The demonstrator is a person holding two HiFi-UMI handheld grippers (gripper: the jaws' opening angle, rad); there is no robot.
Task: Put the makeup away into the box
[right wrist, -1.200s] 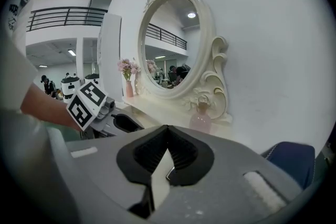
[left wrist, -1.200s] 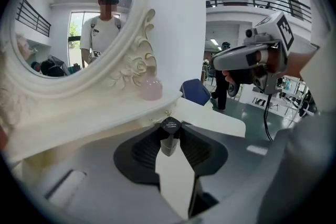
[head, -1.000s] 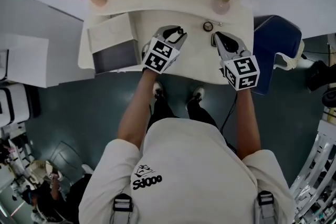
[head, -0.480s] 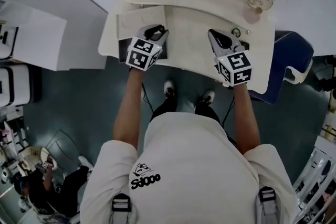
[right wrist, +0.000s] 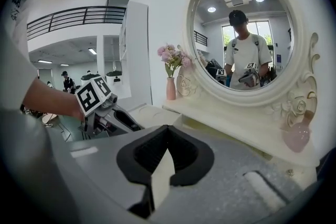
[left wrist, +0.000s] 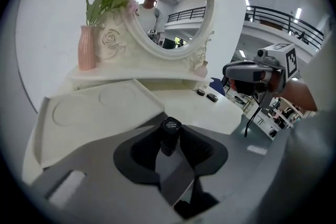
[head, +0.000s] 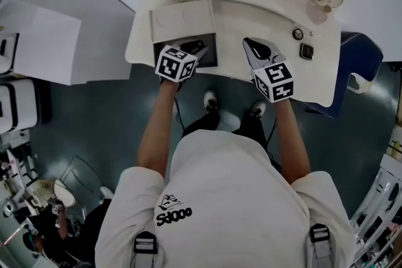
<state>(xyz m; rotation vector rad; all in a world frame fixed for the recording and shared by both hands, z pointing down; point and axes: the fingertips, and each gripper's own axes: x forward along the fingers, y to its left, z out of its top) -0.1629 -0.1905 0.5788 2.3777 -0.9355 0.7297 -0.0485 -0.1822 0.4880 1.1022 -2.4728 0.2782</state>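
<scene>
Cream dressing table [head: 251,16], round mirror [right wrist: 247,34], pink vase [left wrist: 86,50], dark floor [head: 81,128]. Left gripper [head: 196,46] clamps 1 black makeup tube [left wrist: 170,134] above the open box [head: 210,54]; right gripper [right wrist: 168,131] jaws meet, empty.

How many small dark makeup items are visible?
3: black tube in the left hand-held gripper; round item and square item at the right end of the dresser. More may be hidden.
</scene>
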